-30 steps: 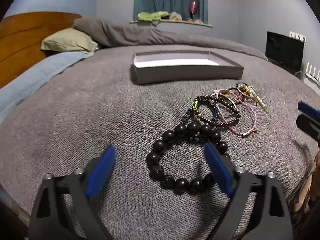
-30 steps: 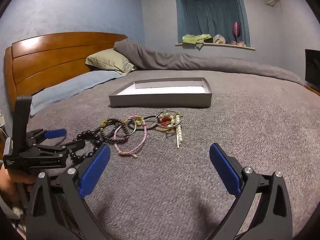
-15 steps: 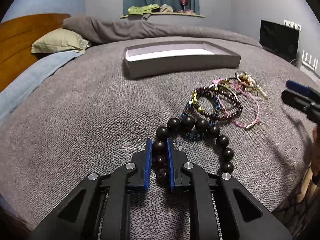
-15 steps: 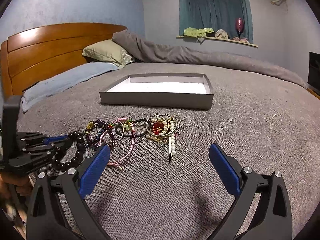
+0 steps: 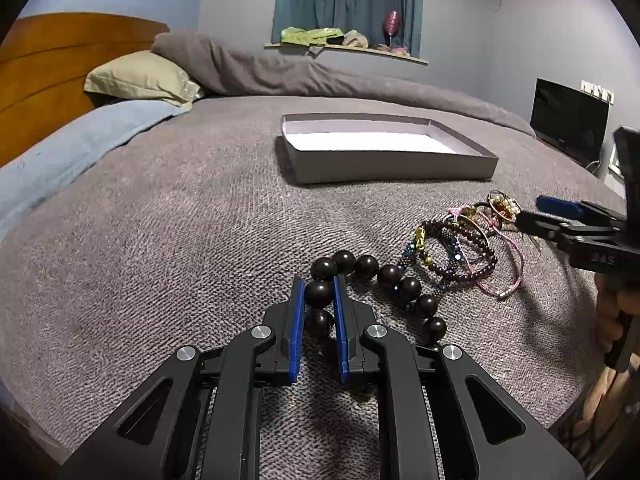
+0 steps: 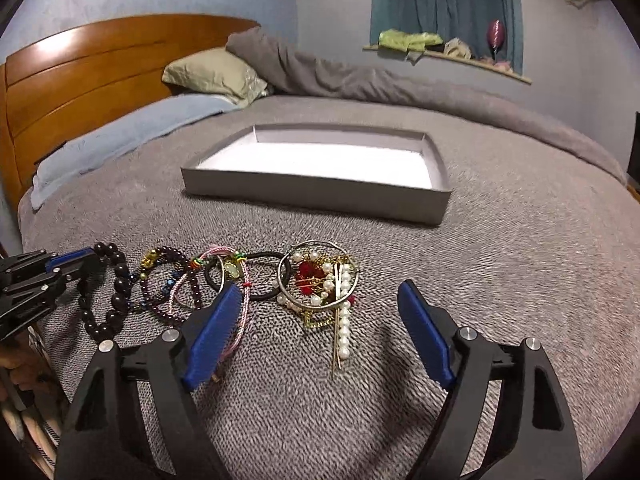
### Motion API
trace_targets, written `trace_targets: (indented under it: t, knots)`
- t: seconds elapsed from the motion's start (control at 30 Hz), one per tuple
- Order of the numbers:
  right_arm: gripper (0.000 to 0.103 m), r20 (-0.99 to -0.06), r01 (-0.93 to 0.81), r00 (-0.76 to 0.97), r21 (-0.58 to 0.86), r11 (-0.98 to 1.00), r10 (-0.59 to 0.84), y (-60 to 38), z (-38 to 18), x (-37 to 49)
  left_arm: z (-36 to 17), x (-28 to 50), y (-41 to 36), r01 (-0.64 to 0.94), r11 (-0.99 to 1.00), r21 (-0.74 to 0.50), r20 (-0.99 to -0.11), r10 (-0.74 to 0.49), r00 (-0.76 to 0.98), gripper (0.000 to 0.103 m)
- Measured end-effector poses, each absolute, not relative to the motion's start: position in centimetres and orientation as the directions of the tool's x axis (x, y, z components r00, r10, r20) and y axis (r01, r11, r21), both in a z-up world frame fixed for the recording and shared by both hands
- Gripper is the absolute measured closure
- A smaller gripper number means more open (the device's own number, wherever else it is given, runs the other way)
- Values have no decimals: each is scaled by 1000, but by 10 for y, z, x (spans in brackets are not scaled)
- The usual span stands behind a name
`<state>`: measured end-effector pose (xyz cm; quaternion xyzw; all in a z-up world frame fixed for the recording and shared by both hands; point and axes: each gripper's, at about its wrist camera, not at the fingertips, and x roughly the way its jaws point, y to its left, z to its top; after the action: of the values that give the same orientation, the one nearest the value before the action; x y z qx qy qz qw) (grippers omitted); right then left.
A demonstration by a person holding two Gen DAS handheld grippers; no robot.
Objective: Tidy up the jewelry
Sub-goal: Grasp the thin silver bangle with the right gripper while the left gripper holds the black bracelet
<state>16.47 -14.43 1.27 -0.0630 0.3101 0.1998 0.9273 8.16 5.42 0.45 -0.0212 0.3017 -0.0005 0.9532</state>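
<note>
Bead bracelet (image 5: pixel 384 276) between left gripper (image 5: pixel 316 300) pads

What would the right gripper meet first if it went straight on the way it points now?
Probably the pearl hairpin, which lies between the open fingers of the right gripper, then the silver bangle cluster just beyond it. Depth is hard to judge; it may touch the grey blanket first.
</note>
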Motion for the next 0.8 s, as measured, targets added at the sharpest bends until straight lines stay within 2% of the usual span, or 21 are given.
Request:
trace_targets:
  t: [0.13,0.3,0.4,0.47,0.6,0.67,0.8]
  knots:
    - [34,-650,-415,694,-11,910,309,-136,6,178,6,80,52,-9,999,-39,-565,-15,825,88]
    - [37,-660,-406,694,-26,914,290,-134,6,189,6,77,52,-3,999,-50,-558,-25,829,88]
    - [45,-677,-421,672,-15,907,301,-132,3,196,7,76,52,1,999,-51,-551,-29,834,88]
    - [56,-682,-437,660,-6,899,316,-130,1,198,8,76,53,3,999,-54,-547,-32,837,88]
    - [61,-667,-444,666,5,896,334,-132,4,196,14,76,55,9,998,-67,-530,-43,847,88]
    - [76,-659,-437,670,20,899,341,-136,6,195,19,79,56,14,997,-72,-516,-49,855,88]
    - [78,-646,-428,675,52,902,357,-145,11,197,32,87,58,24,996,-91,-483,-65,873,88]
